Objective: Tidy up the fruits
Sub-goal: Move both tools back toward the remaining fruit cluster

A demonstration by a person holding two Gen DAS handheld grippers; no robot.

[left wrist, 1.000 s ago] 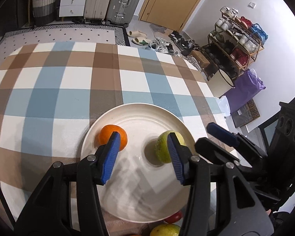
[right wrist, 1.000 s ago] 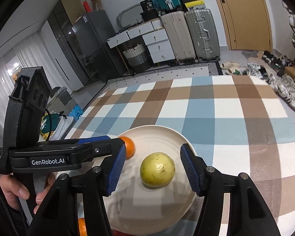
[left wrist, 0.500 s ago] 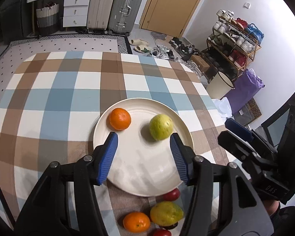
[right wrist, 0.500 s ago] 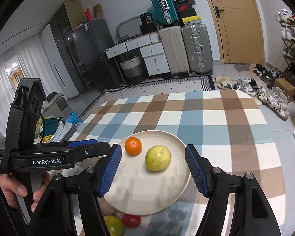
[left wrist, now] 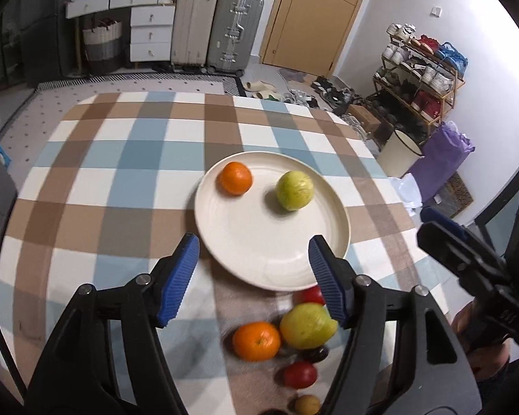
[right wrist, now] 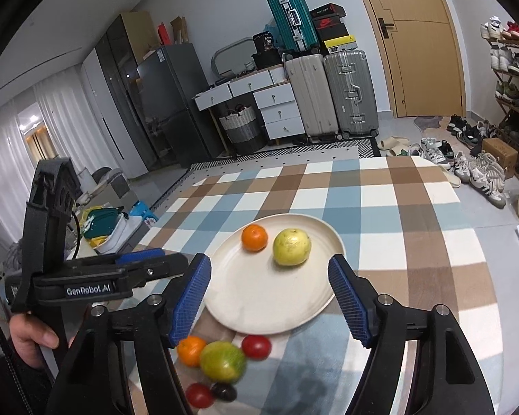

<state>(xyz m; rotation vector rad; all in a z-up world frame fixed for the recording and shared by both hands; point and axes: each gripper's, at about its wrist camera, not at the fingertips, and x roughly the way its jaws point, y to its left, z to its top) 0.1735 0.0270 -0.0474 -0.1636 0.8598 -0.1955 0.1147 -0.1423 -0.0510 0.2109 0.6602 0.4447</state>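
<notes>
A cream plate (left wrist: 259,242) (right wrist: 266,304) on the checked tablecloth holds an orange (left wrist: 235,178) (right wrist: 255,237) and a yellow-green fruit (left wrist: 294,190) (right wrist: 291,246). Near its front edge lie loose fruits: an orange (left wrist: 256,341) (right wrist: 191,350), a green-yellow fruit (left wrist: 308,325) (right wrist: 222,361), red tomatoes (left wrist: 300,374) (right wrist: 256,346), a dark fruit (right wrist: 224,392) and a small brown one (left wrist: 307,404). My left gripper (left wrist: 254,276) is open and empty above the plate's near rim. My right gripper (right wrist: 270,297) is open and empty over the plate.
The table's checked cloth (left wrist: 121,180) stretches left and behind the plate. The table edge drops off at the right (left wrist: 380,162). Suitcases (left wrist: 218,31), drawers, a shoe rack (left wrist: 422,69) and a bin (left wrist: 399,152) stand on the floor beyond.
Both grippers have pulled back and up from the plate, both open. The loose fruits in front of the plate have come into view.
</notes>
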